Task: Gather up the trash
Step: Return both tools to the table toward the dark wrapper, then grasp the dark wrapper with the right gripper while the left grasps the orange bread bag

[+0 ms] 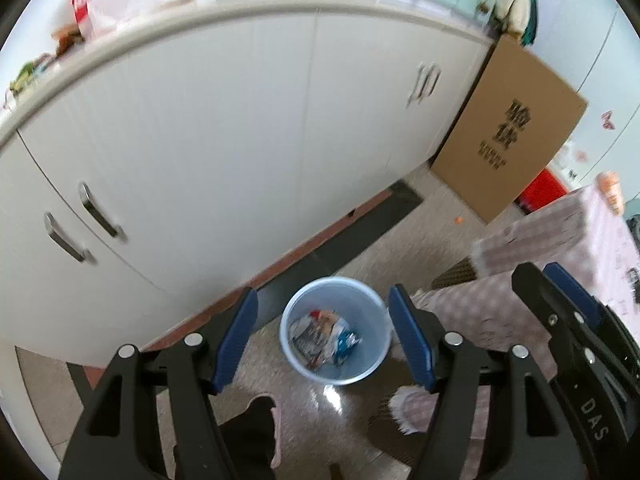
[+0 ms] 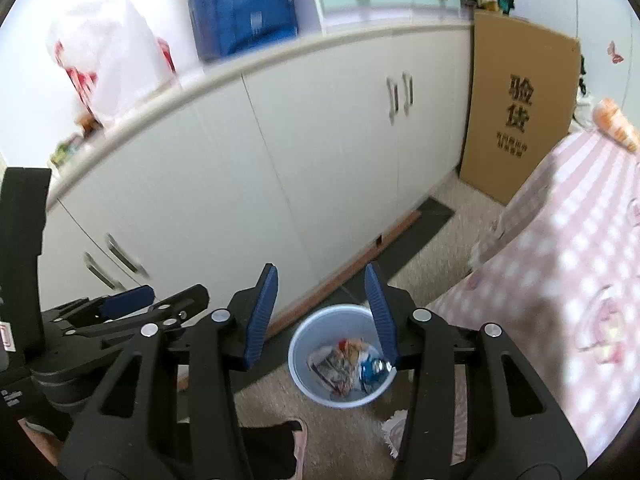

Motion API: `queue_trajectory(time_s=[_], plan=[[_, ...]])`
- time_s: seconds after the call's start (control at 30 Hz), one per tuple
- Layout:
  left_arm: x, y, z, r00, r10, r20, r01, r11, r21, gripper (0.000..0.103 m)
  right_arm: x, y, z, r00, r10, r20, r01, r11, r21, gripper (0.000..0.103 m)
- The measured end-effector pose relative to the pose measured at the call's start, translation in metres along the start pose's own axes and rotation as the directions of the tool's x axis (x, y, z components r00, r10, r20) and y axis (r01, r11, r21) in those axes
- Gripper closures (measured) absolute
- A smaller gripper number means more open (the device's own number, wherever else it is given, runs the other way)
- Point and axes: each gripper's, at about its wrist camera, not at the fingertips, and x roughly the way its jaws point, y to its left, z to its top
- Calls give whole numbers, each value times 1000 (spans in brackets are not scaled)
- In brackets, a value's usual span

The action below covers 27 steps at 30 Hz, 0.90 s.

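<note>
**Both hand-held grippers empty above the bin**

I hold my left hand-held gripper [image 1: 322, 338] tilted steeply down toward the floor, its two blue pads [image 1: 236, 340] standing wide apart with nothing between them. In the left wrist view the light blue trash bin [image 1: 362, 300] sits in the lower middle of the frame, seen through the gap between those pads. My right hand-held gripper [image 2: 320, 316] also points downward, less steeply; its jaws are parted and empty, and the bin [image 2: 320, 326] shows just below its tips, in the lower middle of the right wrist view. Each gripper appears at the edge of the other's view: the right one at the lower right of the left view, the left one at the lower left of the right view.

One bin stands on the floor, near the base of the white cabinet [image 1: 224, 132]. Inside it lies crumpled trash [image 1: 322, 336]: several wrappers, how many I cannot tell. The cabinet shows two pairs of handles. One cardboard box [image 1: 508, 128] leans at the upper right. On the counter [image 2: 224, 72] rest one blue package [image 2: 244, 16] and one white plastic bag [image 2: 116, 56]. A pink checked bed [image 2: 560, 248] fills the right side.
</note>
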Motion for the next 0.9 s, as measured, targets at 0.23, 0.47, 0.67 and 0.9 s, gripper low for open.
queue_trajectory(time_s=[0.23, 0.47, 0.67, 0.9], plan=[[-45, -74, 10, 994, -58, 92, 48, 993, 112, 31, -81, -52, 16, 991, -46, 129, 41, 998, 45, 51], [-59, -186, 3, 986, -139, 97, 105, 949, 296, 29, -144, -156, 15, 963, -197, 182, 169, 973, 158, 42], [-52, -273, -3, 978, -203, 57, 160, 891, 425, 29, -164, -241, 6, 933, -334, 134, 298, 926, 231, 35], [-31, -342, 4, 973, -230, 15, 190, 838, 511, 28, -137, -307, 4, 908, -420, -6, 414, 893, 174, 34]])
